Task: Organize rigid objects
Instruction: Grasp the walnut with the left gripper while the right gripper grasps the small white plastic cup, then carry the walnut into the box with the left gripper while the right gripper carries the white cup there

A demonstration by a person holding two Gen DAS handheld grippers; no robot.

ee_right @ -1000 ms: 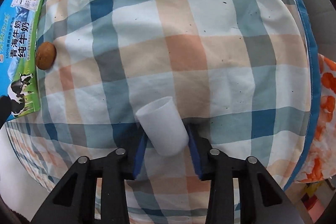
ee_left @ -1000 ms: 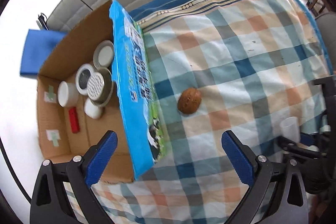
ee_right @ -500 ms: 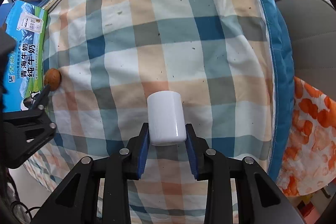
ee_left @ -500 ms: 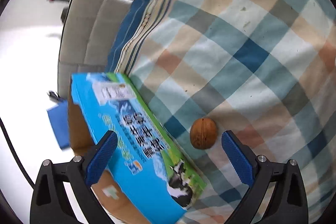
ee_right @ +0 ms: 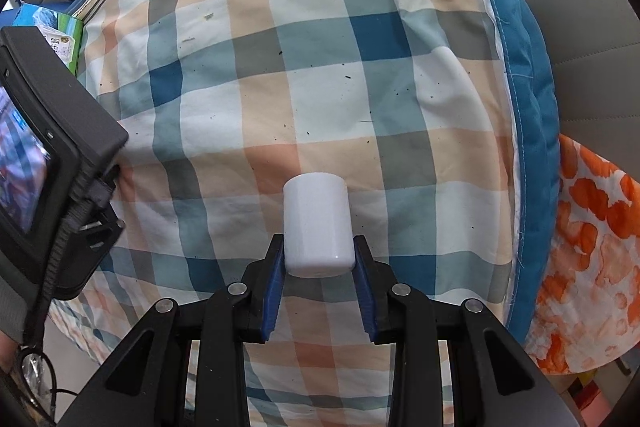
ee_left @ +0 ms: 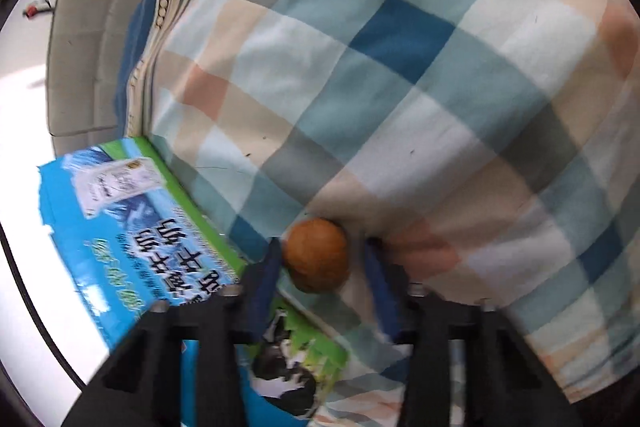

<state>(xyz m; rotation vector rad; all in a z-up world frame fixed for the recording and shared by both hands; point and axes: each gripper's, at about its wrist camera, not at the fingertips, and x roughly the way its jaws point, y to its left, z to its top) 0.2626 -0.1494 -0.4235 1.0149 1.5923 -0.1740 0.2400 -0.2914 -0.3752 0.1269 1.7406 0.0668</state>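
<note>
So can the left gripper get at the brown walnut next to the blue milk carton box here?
Probably yes. The left gripper already straddles the round brown walnut on the checked cloth, one finger either side; the blue milk carton box sits close but doesn't block it.

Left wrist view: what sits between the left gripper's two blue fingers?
The brown walnut, lying on the checked cloth beside the milk carton box, sits between the left gripper fingers.

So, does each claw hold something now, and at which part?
Right claw clamps the white cup by its lower sides. Left claw straddles the walnut; contact cannot be told.
</note>
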